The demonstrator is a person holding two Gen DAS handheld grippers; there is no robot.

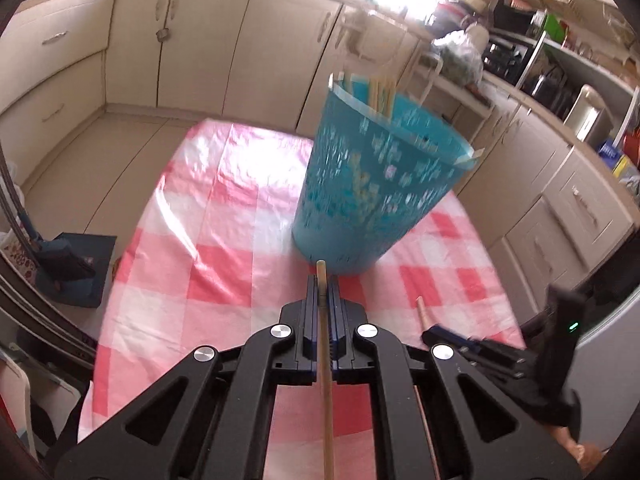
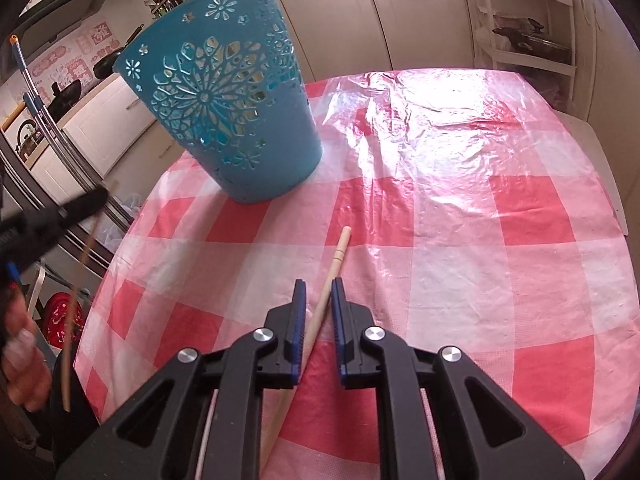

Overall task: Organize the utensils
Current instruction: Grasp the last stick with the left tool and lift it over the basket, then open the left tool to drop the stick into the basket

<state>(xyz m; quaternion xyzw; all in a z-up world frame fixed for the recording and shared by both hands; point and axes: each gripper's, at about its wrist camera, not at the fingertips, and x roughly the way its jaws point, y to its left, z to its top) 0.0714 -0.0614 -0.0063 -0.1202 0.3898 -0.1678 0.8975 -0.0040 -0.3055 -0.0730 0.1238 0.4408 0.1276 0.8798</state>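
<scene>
A blue perforated plastic basket (image 1: 372, 184) stands on the red-and-white checked tablecloth (image 1: 224, 264); several pale chopsticks (image 1: 382, 94) stick up inside it. My left gripper (image 1: 322, 280) is shut on a wooden chopstick (image 1: 325, 360), just in front of the basket's base. In the right wrist view the basket (image 2: 228, 96) is at the upper left. My right gripper (image 2: 318, 284) is open, its jaws on either side of another wooden chopstick (image 2: 328, 280) lying on the cloth. The left gripper (image 2: 84, 200) shows blurred at the left, with its chopstick (image 2: 78, 292).
Cream kitchen cabinets (image 1: 168, 48) run along the back and right. A white shelf rack (image 2: 528, 20) stands beyond the table's far right. A blue dustpan (image 1: 76, 268) sits on the floor at left. The right gripper (image 1: 452, 338) shows low right in the left wrist view.
</scene>
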